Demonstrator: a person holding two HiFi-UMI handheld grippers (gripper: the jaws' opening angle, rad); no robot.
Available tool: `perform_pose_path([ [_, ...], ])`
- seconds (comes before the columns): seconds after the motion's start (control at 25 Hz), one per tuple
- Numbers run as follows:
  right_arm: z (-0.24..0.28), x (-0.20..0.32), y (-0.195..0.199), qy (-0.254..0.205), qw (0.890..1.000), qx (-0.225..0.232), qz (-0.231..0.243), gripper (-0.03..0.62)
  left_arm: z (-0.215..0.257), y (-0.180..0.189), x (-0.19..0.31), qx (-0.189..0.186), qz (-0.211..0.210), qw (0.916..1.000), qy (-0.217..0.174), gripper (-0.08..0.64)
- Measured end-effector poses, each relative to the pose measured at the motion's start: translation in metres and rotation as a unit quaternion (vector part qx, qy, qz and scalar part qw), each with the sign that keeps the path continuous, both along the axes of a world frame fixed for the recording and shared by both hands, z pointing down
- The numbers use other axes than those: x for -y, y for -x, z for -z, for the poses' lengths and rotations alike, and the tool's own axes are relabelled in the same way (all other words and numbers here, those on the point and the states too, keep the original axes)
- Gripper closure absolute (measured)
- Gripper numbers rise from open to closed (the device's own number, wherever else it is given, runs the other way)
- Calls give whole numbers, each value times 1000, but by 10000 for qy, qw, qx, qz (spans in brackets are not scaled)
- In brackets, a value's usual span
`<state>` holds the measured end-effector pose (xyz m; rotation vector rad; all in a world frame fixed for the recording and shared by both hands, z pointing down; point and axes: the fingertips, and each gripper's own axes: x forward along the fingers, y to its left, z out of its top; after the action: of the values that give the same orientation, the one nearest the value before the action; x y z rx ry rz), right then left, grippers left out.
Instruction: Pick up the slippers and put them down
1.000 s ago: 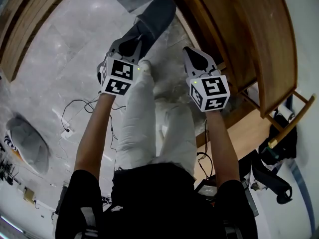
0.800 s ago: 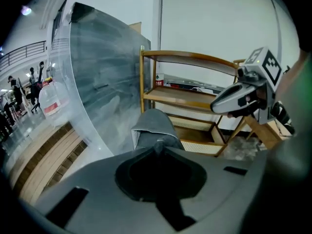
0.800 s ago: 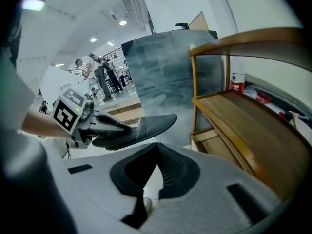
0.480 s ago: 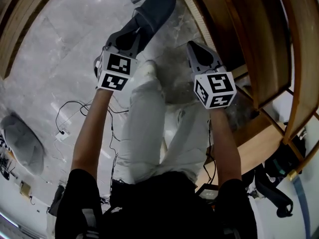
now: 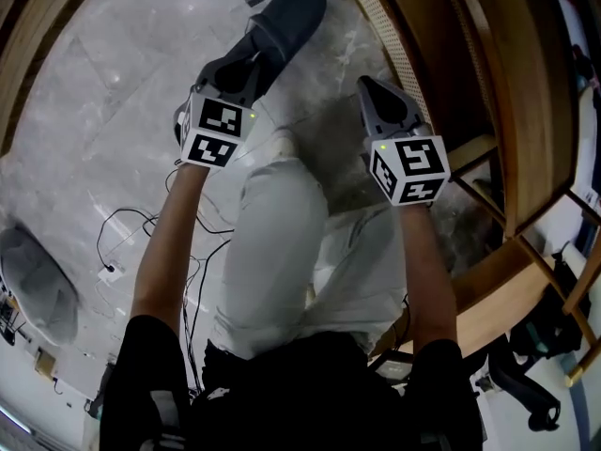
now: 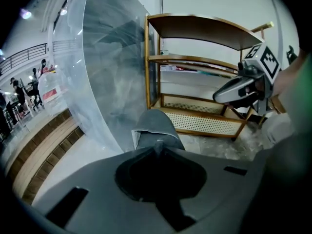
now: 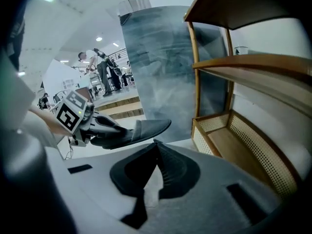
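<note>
Slipper [image 5: 282, 22] of dark grey soft cloth, rounded at the toe, flat sole. Heel rim pinched between closed fingers of left gripper [image 6: 158, 146], toe reaching forward past the fingertips, held off the veined marble floor [image 5: 122, 92]. Fingers of right gripper [image 7: 156, 143] closed tip to tip, empty, near wooden shelf [image 7: 243, 165] with woven cane panels.

No words or numbers are legible; cubes [image 5: 218, 132] on left gripper [image 6: 157, 145] and right gripper [image 7: 156, 143] seemingly bear only square markers.
</note>
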<state>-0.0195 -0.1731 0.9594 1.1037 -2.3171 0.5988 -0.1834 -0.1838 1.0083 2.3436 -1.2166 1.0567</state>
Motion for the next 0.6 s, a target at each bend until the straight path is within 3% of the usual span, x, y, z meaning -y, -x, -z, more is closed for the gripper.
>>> perform_pose_path([
  [0.6,-77,0,-7,-179,9998,-50,-64,606,-77,-1,8,27,-67,9998,-167,546],
])
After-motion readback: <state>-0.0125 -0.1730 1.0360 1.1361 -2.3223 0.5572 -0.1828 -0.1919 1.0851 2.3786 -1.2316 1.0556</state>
